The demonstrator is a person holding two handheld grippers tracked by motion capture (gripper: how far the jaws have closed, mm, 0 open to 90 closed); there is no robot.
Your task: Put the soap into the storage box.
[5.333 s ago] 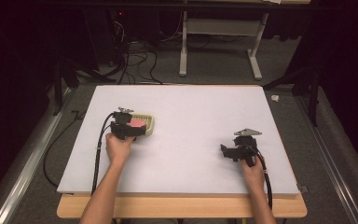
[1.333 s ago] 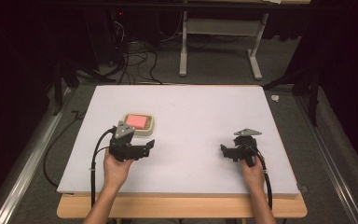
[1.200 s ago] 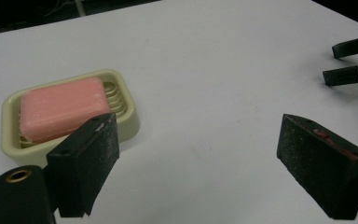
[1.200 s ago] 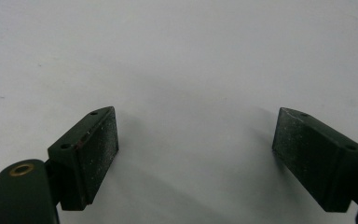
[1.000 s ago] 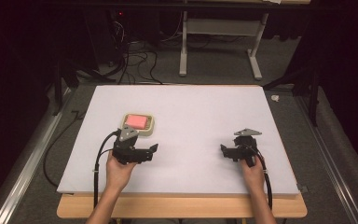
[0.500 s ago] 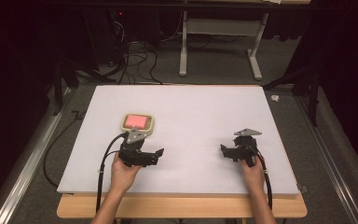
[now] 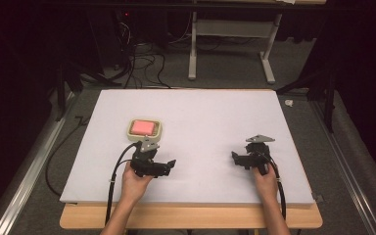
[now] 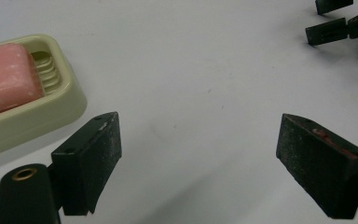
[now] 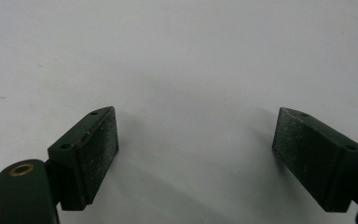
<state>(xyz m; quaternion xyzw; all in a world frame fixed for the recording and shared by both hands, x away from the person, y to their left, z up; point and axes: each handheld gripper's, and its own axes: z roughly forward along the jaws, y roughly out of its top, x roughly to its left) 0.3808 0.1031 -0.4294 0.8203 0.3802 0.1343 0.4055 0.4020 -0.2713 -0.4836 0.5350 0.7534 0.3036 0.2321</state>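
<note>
High view: both grippers rest on the white table (image 7: 200, 112), soap dish left of centre.
L gripper (image 7: 169, 168) sits just near of the cream soap dish (image 7: 145, 129) w/ pink soap (image 7: 143, 127), not touching it; its jaws stand wide apart w/ nothing between. R gripper (image 7: 235, 159) is well apart at near right, jaws wide too, bare table between them.
</note>
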